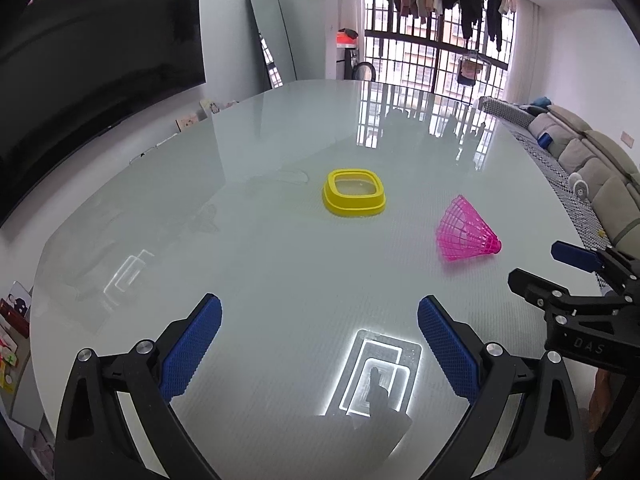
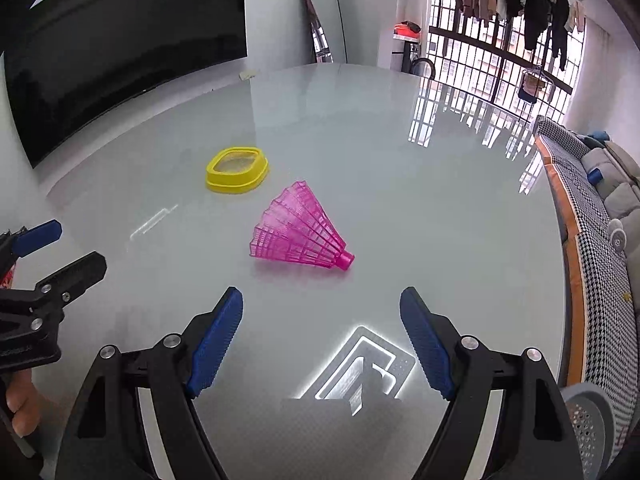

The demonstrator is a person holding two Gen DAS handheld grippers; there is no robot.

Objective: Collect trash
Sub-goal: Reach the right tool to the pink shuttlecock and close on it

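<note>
The room is a living room with a big dark television (image 1: 100, 52) on the wall, a tall mirror (image 1: 272, 36) leaning in the corner, a barred window (image 1: 436, 40) with clothes hanging above it, and a sofa (image 1: 592, 160) along one side. In the middle is a large, shiny white table (image 1: 280, 140) that reflects the window and the ceiling light.

Two things lie on the table. A yellow ring-shaped frame (image 1: 354, 192) with rounded corners lies flat near the middle. A pink plastic shuttlecock (image 2: 300, 230) lies on its side, just beside the frame but not touching it, with its small cap end pointing toward the sofa side.

The left gripper (image 1: 320, 344) hangs over the bare table with its blue pads (image 1: 192, 352) wide apart, and nothing is between them. The right gripper (image 2: 320, 340) is also spread wide and empty. The shuttlecock is in front of its fingers, near but apart from them. Each gripper shows at the edge of the other's view. Part of a hand (image 2: 20, 404) is seen under the left gripper.
</note>
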